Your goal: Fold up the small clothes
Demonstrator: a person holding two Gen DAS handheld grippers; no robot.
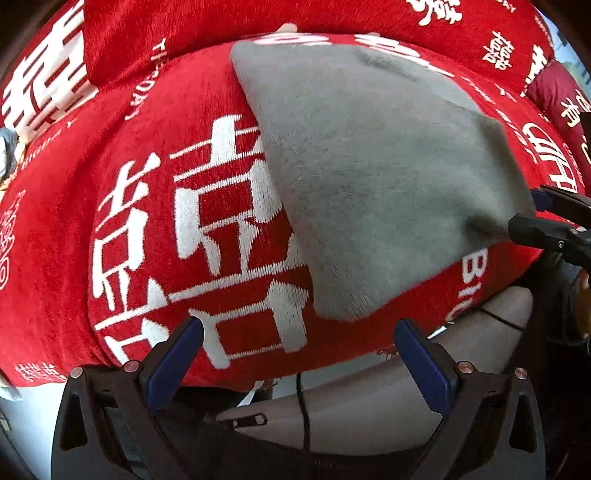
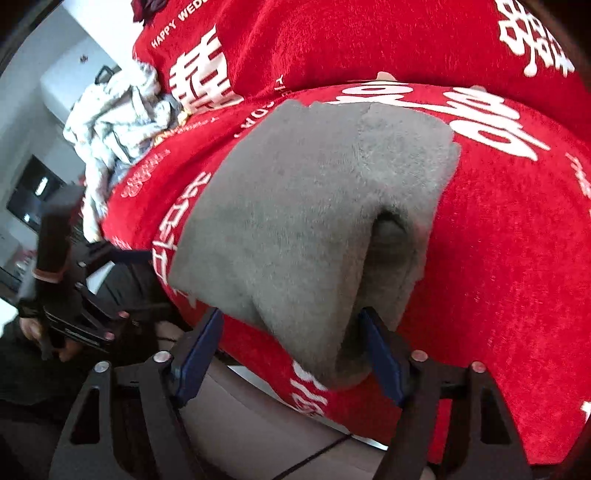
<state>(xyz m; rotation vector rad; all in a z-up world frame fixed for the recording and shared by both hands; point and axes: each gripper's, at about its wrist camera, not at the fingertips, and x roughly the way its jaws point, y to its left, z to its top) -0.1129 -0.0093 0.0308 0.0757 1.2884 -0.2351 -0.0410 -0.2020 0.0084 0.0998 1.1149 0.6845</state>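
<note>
A grey fleece garment (image 1: 369,177) lies folded on a red cushion with white characters (image 1: 155,229). My left gripper (image 1: 299,339) is open and empty, near the cushion's front edge, just short of the garment's near corner. My right gripper (image 2: 291,332) stands open with the garment's (image 2: 303,229) near folded edge between its blue pads (image 2: 380,354); the pads are apart and do not pinch the cloth. The right gripper also shows in the left wrist view (image 1: 546,218) at the garment's right corner.
A red back cushion (image 1: 258,29) rises behind. A crumpled pile of pale clothes (image 2: 114,133) lies at the sofa's left. The beige sofa base (image 1: 369,398) and a black cable (image 1: 303,406) are below the cushion edge.
</note>
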